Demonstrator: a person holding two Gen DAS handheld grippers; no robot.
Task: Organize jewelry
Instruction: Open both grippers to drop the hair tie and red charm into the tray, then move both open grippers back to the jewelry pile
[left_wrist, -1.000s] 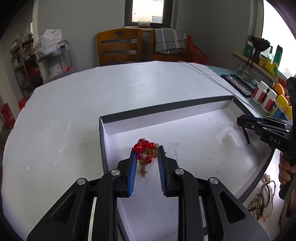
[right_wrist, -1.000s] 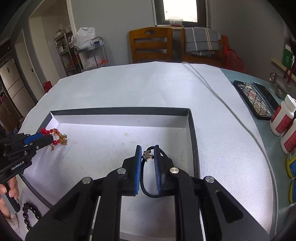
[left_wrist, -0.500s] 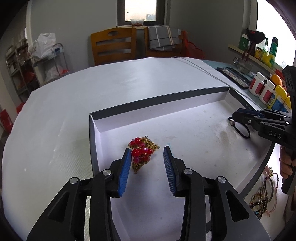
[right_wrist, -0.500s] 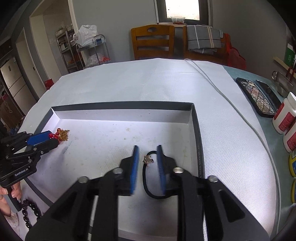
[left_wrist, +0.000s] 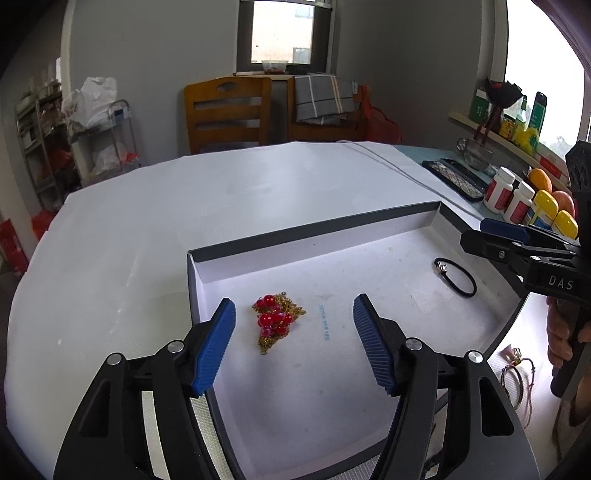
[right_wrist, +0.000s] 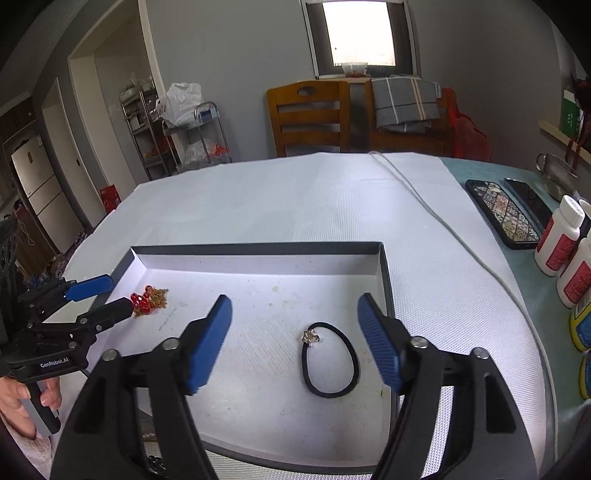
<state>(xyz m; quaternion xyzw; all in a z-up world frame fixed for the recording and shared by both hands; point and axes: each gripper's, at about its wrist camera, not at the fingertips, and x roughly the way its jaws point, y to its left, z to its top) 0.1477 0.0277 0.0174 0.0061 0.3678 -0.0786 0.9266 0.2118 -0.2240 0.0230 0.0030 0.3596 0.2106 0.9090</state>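
Observation:
A shallow white tray with a dark rim (left_wrist: 314, 229) (right_wrist: 258, 248) lies on the white table. A red-bead and gold-chain piece (left_wrist: 275, 321) (right_wrist: 147, 300) lies in the tray's left part. A black cord bracelet with a small metal charm (right_wrist: 330, 360) (left_wrist: 456, 275) lies in its right part. My left gripper (left_wrist: 291, 339) is open, jaws wide, just behind the red-bead piece and apart from it. My right gripper (right_wrist: 295, 339) is open, jaws wide, above and behind the black bracelet.
More bracelets (left_wrist: 517, 380) lie on the table by the tray's near right corner. Dark beads (right_wrist: 155, 461) show at the near edge. Pill bottles (right_wrist: 557, 242), a phone (right_wrist: 500, 214) and a white cable (right_wrist: 443, 218) lie at the right. Chairs stand behind the table.
Both grippers let go and opened wide: the red-bead piece and the black bracelet now lie loose in the tray. Both grippers have drawn back and up.

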